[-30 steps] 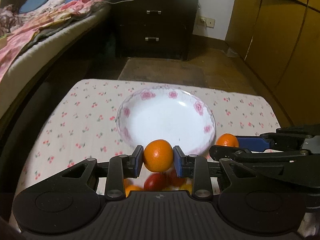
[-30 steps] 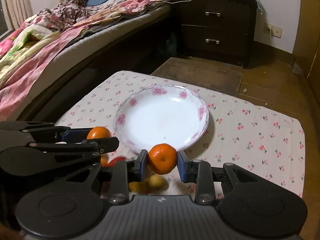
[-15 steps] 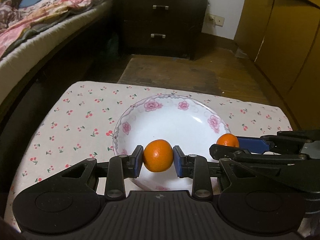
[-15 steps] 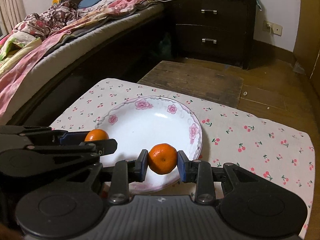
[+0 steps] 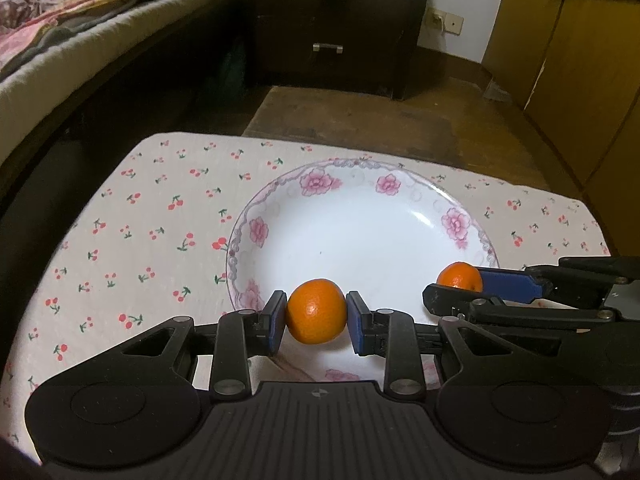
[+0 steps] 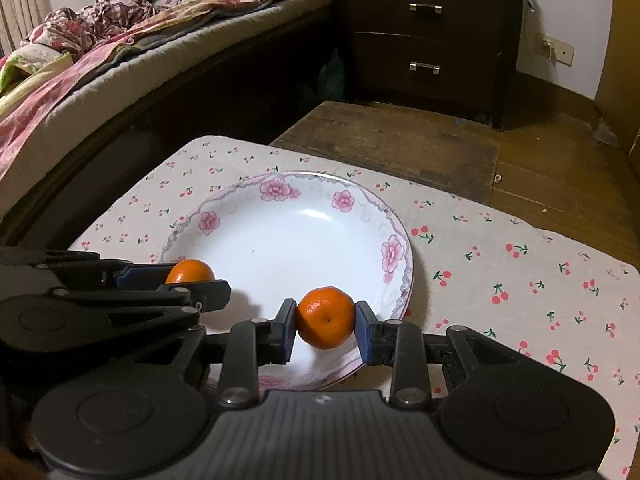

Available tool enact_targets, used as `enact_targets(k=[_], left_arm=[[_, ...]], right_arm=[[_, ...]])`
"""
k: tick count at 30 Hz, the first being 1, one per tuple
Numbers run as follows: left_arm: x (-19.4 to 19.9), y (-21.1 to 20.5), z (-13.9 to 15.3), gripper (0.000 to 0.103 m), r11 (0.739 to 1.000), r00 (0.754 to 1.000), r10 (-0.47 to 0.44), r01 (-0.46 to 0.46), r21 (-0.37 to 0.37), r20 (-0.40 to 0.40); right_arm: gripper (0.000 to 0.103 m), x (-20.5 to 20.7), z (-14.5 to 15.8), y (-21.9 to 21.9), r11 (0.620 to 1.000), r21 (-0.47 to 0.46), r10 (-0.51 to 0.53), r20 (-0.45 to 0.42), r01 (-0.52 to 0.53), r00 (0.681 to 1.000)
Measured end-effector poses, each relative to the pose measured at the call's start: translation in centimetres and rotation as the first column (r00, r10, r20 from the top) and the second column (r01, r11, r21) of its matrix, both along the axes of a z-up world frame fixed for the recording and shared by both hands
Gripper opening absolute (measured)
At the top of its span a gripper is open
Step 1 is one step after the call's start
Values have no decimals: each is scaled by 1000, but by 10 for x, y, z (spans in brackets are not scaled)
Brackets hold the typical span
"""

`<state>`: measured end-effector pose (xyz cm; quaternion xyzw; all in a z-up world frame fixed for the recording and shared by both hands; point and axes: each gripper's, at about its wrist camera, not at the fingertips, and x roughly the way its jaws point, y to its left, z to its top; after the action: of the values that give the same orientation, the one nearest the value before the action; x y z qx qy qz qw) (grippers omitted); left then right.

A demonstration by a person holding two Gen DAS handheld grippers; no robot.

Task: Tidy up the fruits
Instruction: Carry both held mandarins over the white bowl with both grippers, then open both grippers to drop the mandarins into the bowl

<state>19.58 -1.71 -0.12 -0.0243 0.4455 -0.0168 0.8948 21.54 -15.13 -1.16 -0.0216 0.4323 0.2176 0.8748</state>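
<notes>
Nearest you, the left hand-held gripper [image 5: 316, 312] is clamped on an orange [image 5: 316, 311], its blue pads pressed to both flanks of the fruit. Beside it, the right hand-held gripper [image 6: 326, 318] is clamped on a second orange [image 6: 326, 317] in the same way. Both fruits hang over the near part of the flowered plate [image 5: 280, 208]; neither appears to touch its surface. Beyond them the white well of the plate shows no fruit, and it sits on the bench [image 6: 520, 264] under a cherry-print cloth. Farther off stand the bed [image 6: 100, 60] and a dark nightstand [image 6: 428, 36]. Judged from this, you are early in the task: two oranges are carried to the plate but not released. Lowering and opening both sets of jaws remains.
</notes>
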Motion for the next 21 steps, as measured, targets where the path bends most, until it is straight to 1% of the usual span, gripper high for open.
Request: enact_targets(k=[15, 21], left_arm=[[0, -1, -3, 39, 1000, 1000, 9, -9, 3, 0], [-1, -1, -2, 44, 1000, 1000, 15, -15, 8, 6]], right_arm=[[32, 0, -4, 0, 1000, -2, 12, 10, -12, 1000], [32, 0, -3, -2, 1000, 3, 5, 11, -5, 1000]])
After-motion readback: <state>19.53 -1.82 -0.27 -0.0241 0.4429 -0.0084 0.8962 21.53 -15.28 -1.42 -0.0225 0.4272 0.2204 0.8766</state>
